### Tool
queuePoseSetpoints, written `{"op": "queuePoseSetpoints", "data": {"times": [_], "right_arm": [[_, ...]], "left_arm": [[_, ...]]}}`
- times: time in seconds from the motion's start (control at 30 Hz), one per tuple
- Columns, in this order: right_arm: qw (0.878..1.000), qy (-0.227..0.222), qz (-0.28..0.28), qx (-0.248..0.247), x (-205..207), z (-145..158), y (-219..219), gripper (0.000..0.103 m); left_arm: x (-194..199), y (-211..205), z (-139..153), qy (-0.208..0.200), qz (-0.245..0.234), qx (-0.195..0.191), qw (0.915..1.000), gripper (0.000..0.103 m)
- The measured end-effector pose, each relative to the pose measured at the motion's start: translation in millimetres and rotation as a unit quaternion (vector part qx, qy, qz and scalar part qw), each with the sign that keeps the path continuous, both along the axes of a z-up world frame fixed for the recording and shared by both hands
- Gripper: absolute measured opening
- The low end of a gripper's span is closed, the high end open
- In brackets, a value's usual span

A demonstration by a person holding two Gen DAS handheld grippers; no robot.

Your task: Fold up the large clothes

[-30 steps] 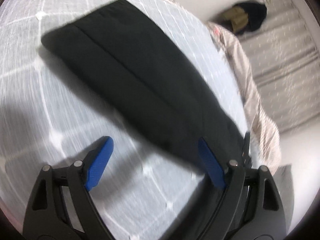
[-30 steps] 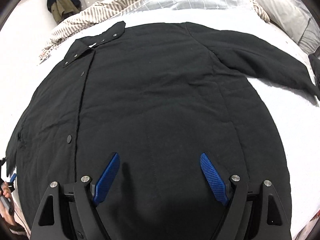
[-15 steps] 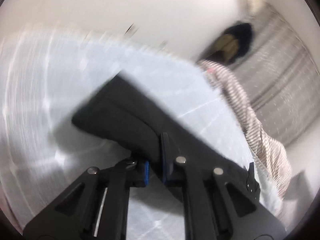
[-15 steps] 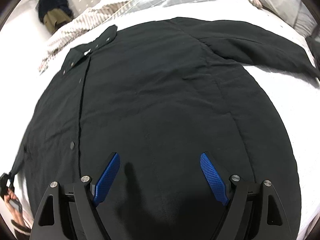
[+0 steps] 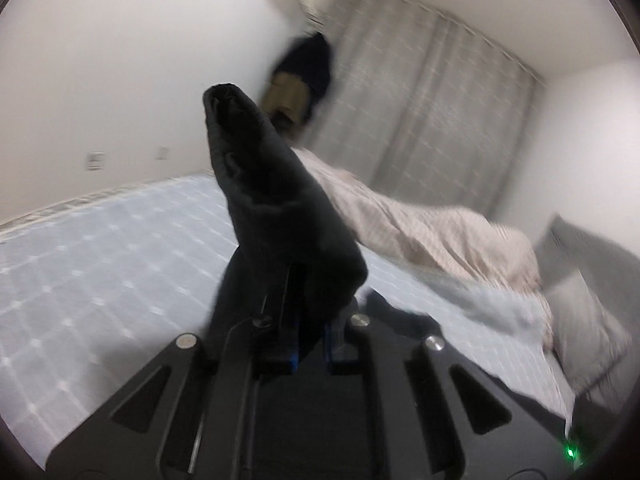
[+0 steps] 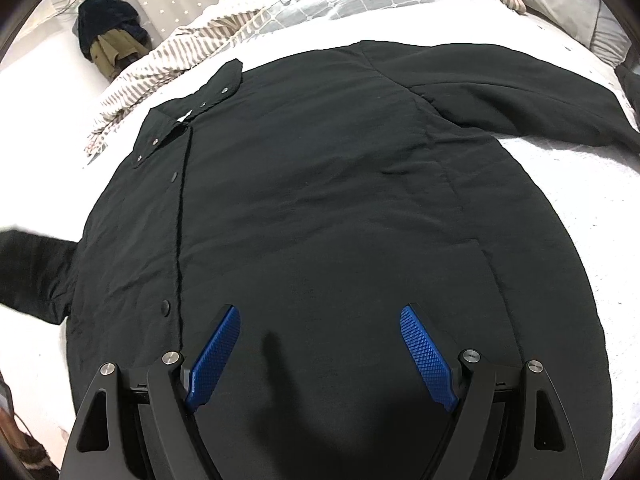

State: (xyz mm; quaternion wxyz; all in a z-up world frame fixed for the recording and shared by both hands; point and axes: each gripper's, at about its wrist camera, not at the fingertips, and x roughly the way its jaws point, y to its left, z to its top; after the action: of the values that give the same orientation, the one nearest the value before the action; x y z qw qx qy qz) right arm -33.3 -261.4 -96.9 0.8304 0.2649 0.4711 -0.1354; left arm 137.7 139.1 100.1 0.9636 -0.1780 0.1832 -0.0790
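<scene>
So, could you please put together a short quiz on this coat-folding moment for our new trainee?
1. True or false: the left tongs are shut on the coat's sleeve.
2. The right tongs are: A) open above the coat; B) shut on the collar; C) gripping the striped blanket.
3. Fill in: the other sleeve lies flat, stretched toward the ____ of the right wrist view.

Key: 1 true; 2 A; 3 right.
</scene>
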Motion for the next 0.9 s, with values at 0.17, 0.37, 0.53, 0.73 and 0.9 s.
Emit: {"op": "queuePoseSetpoints", "data": {"times": [0.17,0.37,0.53,0.73,0.9], "right_arm": [[1.000,0.003,0.002,-0.003,6,-2,1,0.084],[1.000,-0.008,-0.005,0.013,8,-2,-3,0.084],[0.997,-0.033,0.008,0.064,15,-4,-3,0.084],[0.977,-0.111,0.043,0.177,36,0,2,0.084],[0.956,-0.122,0.114,0.241,81,-18,35,0.068]], "left_arm": [[7,-84,-24,0.034,-0.080,0.021,0.9960,0.009],[8,-160,-67,0.082,-0.170,0.061,0.9801,0.025],[-6,-166,-88,0.111,-0.245,0.104,0.9575,0.065],[-7,-83,-79,0.099,-0.162,0.115,0.9751,0.072],[13,-17,-101,0.116,-0.076,0.089,0.9863,0.070]]}}
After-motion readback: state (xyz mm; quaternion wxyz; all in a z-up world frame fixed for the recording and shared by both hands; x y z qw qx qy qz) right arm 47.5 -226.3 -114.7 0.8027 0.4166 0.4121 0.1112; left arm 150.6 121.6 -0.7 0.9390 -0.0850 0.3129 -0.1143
